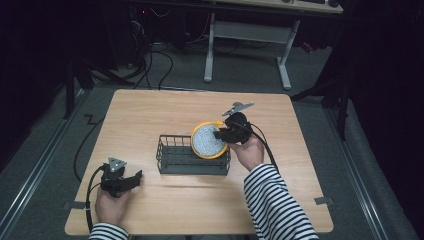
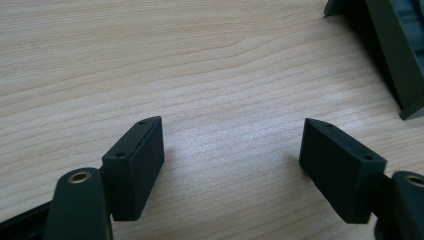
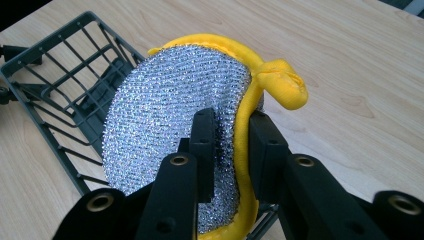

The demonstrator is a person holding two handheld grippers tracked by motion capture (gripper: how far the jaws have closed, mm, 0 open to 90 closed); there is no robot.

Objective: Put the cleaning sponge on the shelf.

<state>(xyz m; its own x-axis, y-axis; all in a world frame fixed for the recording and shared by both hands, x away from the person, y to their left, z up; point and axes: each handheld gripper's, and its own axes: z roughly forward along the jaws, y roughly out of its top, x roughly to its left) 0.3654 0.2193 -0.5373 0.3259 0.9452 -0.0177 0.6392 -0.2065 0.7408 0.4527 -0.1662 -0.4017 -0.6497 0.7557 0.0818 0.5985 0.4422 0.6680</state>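
Observation:
A round scouring pad [image 1: 208,140] [image 3: 175,120], silver mesh on one face with a yellow rim, is held upright over the right end of a dark wire basket [image 1: 175,156] [image 3: 65,95]. My right gripper [image 1: 223,134] [image 3: 231,135] is shut on the pad's edge, one jaw on the silver face and one on the yellow back. At the table's front left, my left gripper [image 1: 131,179] [image 2: 232,150] rests low over bare wood, open, nothing between its jaws. A corner of the basket [image 2: 395,55] shows at the upper right of the left gripper view.
The wooden table [image 1: 150,115] holds the basket near its middle. Cables [image 1: 85,145] hang off the left side onto the floor. A white desk frame [image 1: 250,45] stands beyond the far edge.

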